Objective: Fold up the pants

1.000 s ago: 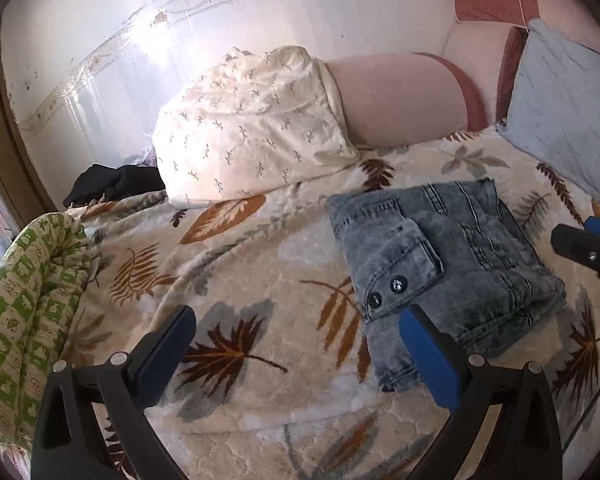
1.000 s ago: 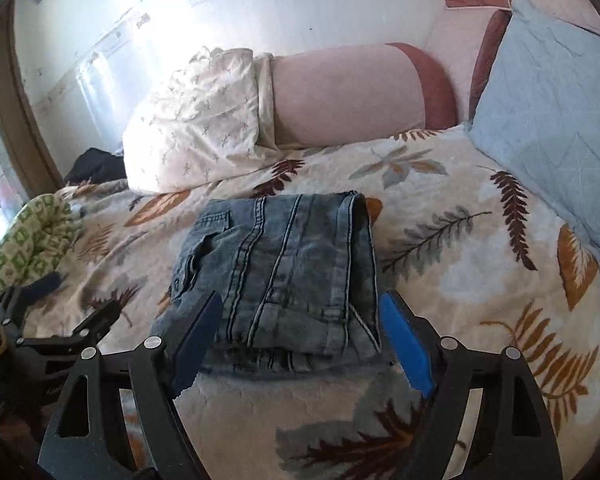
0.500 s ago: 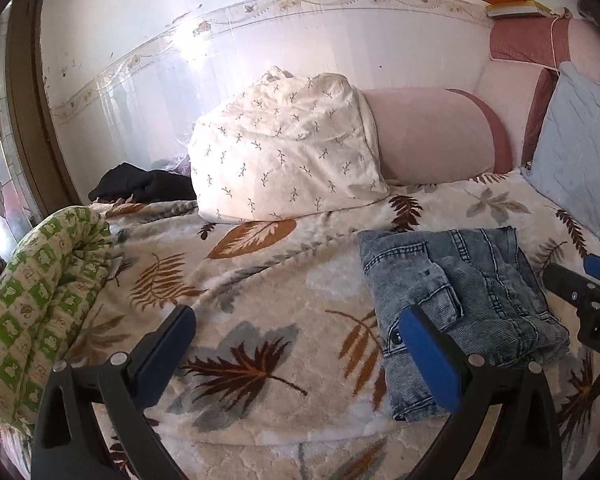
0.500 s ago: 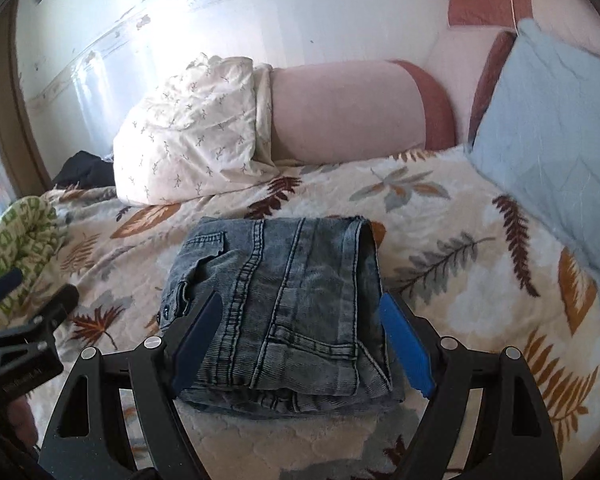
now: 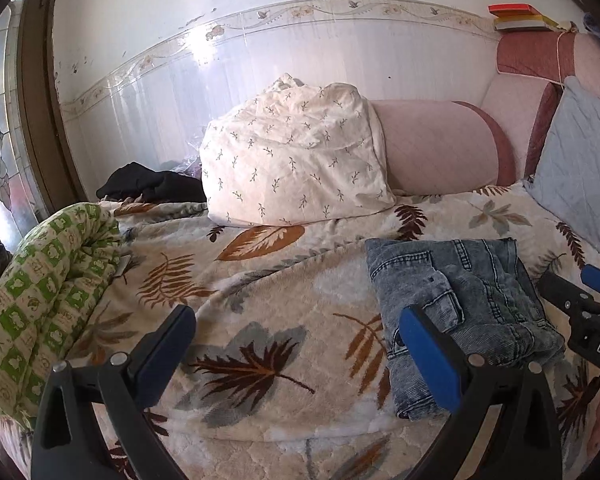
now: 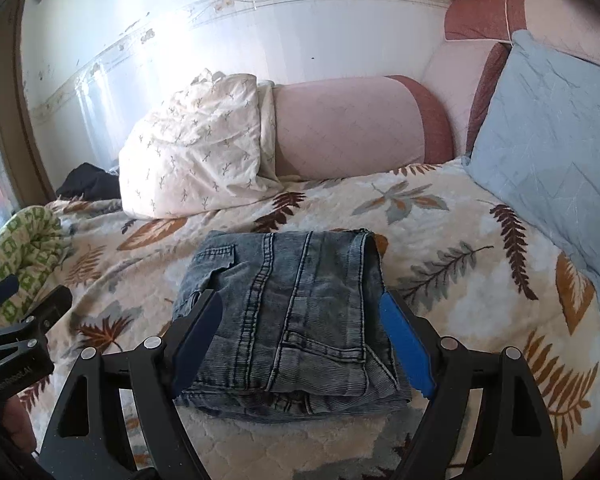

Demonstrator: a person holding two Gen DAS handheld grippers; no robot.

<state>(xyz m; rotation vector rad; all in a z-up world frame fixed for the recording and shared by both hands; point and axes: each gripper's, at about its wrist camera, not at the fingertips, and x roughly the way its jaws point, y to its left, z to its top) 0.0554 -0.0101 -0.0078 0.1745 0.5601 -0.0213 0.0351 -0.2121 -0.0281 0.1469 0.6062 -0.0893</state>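
Observation:
The grey-blue denim pants lie folded into a compact stack on the leaf-print blanket. In the left wrist view the pants sit at the right. My right gripper is open and empty, held above the near edge of the stack. My left gripper is open and empty, left of the pants, over bare blanket. The right gripper's tip also shows in the left wrist view.
A white leaf-print pillow and a pink bolster lie against the back wall. A light blue cushion stands at the right. A green patterned quilt is rolled at the left edge, and dark clothing lies behind it.
Both grippers have pulled back and up from the folded pants, so more of the wall and bed shows. The pants have stayed still.

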